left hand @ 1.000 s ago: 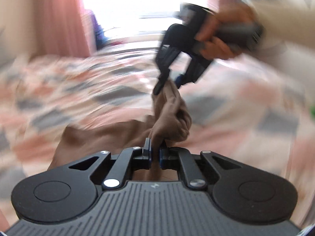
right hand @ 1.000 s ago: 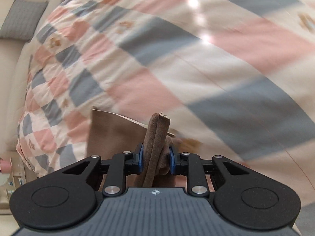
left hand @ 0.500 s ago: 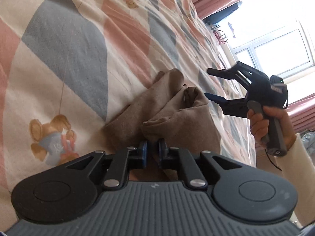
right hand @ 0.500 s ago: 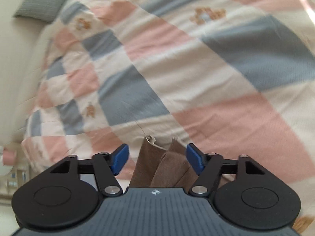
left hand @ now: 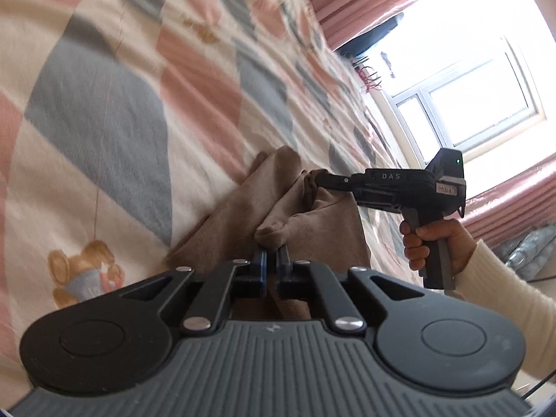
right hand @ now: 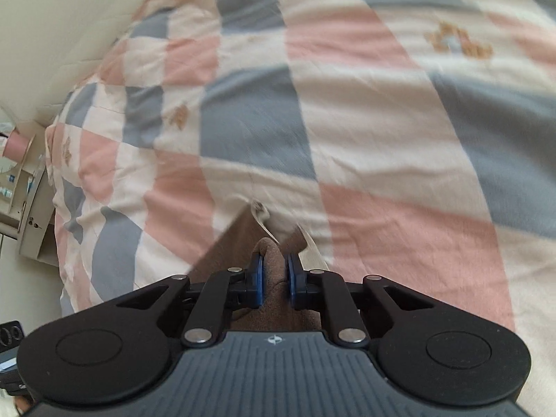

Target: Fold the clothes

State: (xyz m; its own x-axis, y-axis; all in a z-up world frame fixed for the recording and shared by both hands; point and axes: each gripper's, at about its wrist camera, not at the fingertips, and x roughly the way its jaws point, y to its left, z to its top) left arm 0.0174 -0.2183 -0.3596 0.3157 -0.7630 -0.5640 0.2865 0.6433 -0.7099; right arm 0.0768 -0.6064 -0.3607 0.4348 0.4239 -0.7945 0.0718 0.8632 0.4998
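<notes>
So this is a bedroom, bright window (left hand: 486,104) with pink curtains (left hand: 365,3) at the far end, and everything happens on a bed covered by a checked quilt (left hand: 104,111) in pink, grey and cream with little bear prints. The thing being folded is a brown garment (left hand: 323,229), bunched up and lying on the quilt right in front of both tools. The left gripper (left hand: 272,260) has its fingers pinched together on a fold of the cloth near its close end, and I'd guess that's to pin one corner so the fabric can be pulled straight. The right gripper (left hand: 314,182), held in a hand (left hand: 434,243) with a cream sleeve (left hand: 504,312), is nipping the farther bit of the same garment; from its own wrist view the blue pads (right hand: 258,278) sit closed onto a ridge of brown cloth (right hand: 274,271). Two grips on two ends looks like a setup for lifting and spreading it flat, so the fold itself seems barely started. Containers: honestly none on the bed, just some blurry shelving (right hand: 24,187) off the bed's edge, can't tell what's on it
</notes>
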